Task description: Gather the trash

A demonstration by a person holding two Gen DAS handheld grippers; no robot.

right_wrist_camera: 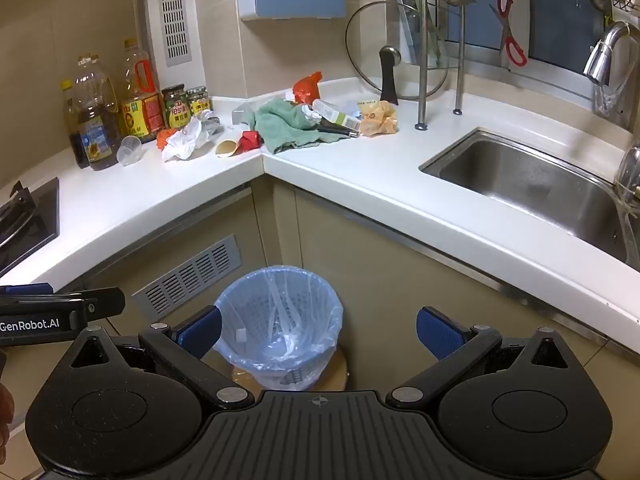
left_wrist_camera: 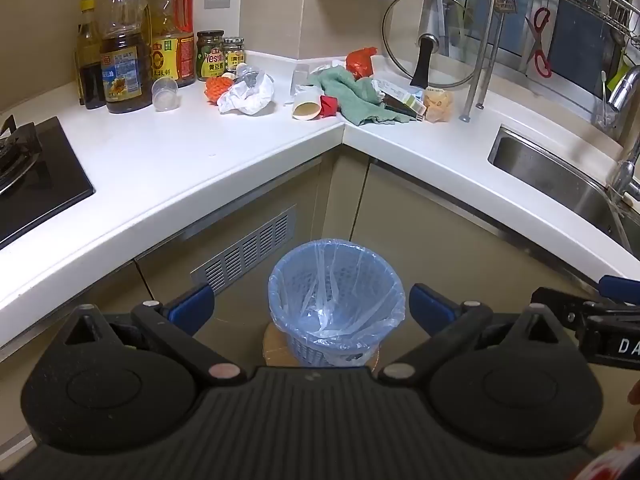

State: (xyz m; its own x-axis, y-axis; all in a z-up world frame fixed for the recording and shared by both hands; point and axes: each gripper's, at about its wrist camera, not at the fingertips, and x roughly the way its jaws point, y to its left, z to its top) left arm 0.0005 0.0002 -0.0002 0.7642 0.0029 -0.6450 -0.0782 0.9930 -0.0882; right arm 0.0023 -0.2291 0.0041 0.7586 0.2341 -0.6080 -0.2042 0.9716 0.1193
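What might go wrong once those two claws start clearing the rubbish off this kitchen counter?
Three risks, as I see it.
The green cloth lies tangled among the wrappers, so it might get binned by mistake.
The tipped paper cup could roll away when nudged.
The bin sits on the floor below the counter, so light scraps like the white crumpled paper may miss it.

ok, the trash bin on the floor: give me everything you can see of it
The trash bin is a small round basket of pale blue perforated plastic, narrowing toward its base. A thin translucent bag lines it, its edge folded out over the rim and crinkled. Nothing but the crumpled liner shows inside. It stands upright on a round tan disc on the floor, in the inner corner below the white counter, beside a grey vent grille. No gripper touches it.
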